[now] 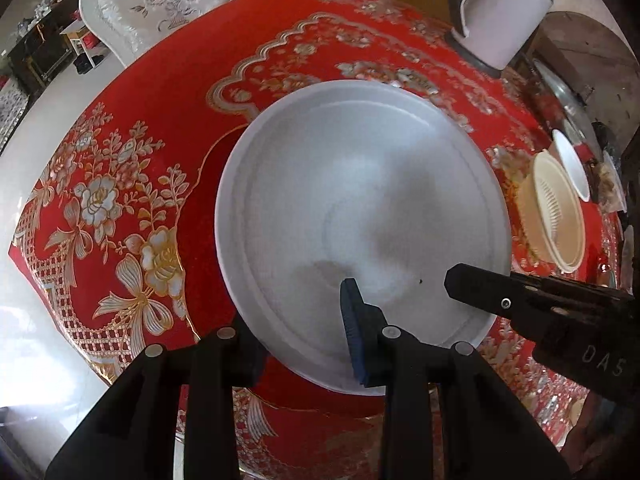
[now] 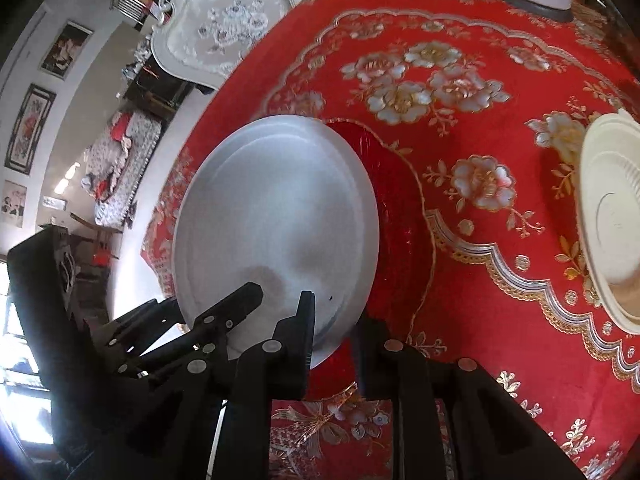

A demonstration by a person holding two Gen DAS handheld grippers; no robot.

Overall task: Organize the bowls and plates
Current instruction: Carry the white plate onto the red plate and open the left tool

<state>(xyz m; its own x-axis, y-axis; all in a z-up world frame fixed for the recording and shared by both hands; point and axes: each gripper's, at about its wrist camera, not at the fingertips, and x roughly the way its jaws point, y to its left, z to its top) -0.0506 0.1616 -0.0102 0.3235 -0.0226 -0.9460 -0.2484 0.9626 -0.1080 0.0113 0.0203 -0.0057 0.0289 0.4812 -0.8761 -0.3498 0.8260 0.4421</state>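
Observation:
A large white plate (image 1: 360, 200) hangs tilted above the red flowered tablecloth (image 1: 140, 120) and throws a dark shadow on it. My left gripper (image 1: 298, 320) straddles the plate's near rim, blue-padded finger (image 1: 352, 320) on top and the other finger hidden beneath. In the right wrist view the same plate (image 2: 276, 216) sits at centre left. My right gripper (image 2: 336, 312) clamps its near rim, one finger above and one behind. The right gripper's finger (image 1: 456, 280) shows over the rim from the right. The left gripper's finger (image 2: 248, 296) rests on the plate's face.
A cream slotted bowl (image 1: 556, 216) (image 2: 612, 216) stands on the cloth to the right, with a small white bowl (image 1: 572, 168) behind it. A grey-and-white jug (image 1: 500, 12) stands at the far edge. An ornate white chair (image 1: 160, 0) is beyond the table's left side.

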